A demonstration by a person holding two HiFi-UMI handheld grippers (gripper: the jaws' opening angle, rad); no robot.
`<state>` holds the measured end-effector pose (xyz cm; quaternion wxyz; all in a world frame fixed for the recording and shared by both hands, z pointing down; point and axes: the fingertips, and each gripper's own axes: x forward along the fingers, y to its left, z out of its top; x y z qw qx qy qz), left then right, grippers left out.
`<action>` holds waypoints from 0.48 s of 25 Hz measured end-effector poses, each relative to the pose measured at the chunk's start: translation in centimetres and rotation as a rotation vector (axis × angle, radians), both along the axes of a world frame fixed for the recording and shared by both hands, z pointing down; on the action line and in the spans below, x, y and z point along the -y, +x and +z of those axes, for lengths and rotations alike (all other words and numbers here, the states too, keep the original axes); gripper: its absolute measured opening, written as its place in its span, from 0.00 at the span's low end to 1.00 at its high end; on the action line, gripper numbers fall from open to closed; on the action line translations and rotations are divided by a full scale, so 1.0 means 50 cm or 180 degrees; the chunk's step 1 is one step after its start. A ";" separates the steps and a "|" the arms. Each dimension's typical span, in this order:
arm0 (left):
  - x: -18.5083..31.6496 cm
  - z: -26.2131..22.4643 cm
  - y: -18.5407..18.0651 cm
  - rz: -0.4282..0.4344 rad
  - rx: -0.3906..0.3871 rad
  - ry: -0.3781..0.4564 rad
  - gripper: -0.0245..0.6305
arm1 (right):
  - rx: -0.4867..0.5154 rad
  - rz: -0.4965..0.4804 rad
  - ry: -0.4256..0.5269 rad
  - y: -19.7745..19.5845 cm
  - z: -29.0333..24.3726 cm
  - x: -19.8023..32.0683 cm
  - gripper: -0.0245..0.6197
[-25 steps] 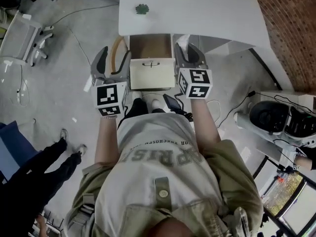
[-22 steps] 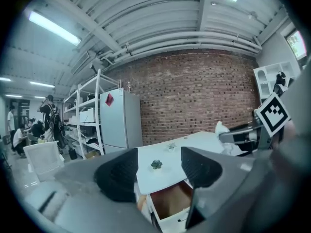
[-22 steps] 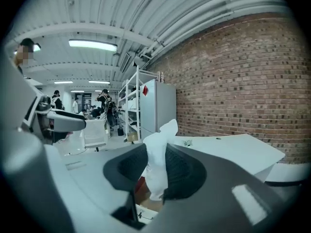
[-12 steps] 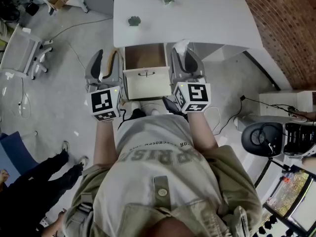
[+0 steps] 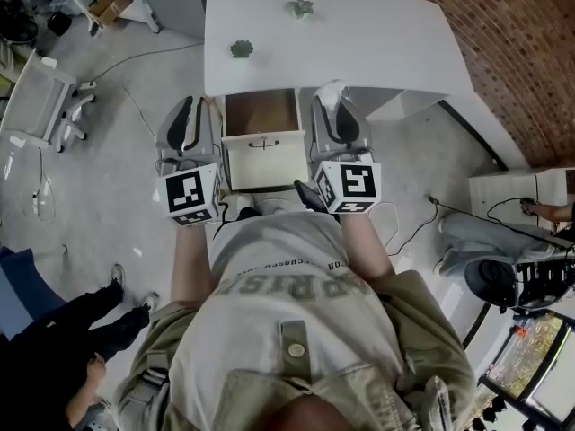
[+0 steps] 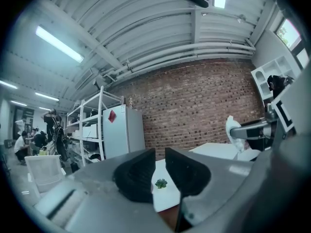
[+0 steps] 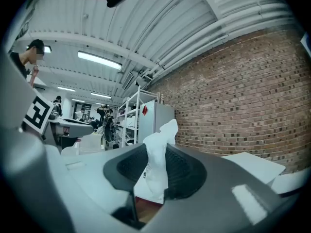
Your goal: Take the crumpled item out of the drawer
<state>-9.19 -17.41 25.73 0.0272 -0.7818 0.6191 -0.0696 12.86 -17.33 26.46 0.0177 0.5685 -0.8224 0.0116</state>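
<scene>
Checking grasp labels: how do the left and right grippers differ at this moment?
Load: the right gripper has the crumpled white item between its jaws, sticking up past them, while the left gripper has nothing between its jaws.
Jaws: the right gripper's are shut on the item, while the left gripper's are closing, with a narrow gap showing.
Shared: they flank the open drawer, one on each side.

The table (image 5: 359,34) is plain white. On it, a small ornament (image 5: 241,49) near the upper middle of the head view is dark green, and a second ornament (image 5: 300,8) above it is paler green. The drawer (image 5: 265,164) has a cream front and a brown inside. The crumpled item (image 7: 158,164) is white. The brick wall (image 5: 512,34), upper right, is reddish brown; the floor (image 5: 135,151) is mottled grey. The fridge (image 6: 124,132) is white with a red diamond mark.
</scene>
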 end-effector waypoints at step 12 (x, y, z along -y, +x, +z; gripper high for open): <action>-0.014 -0.039 -0.002 -0.0039 0.0087 0.0242 0.05 | 0.0053 0.0057 0.0101 0.009 -0.011 -0.009 0.20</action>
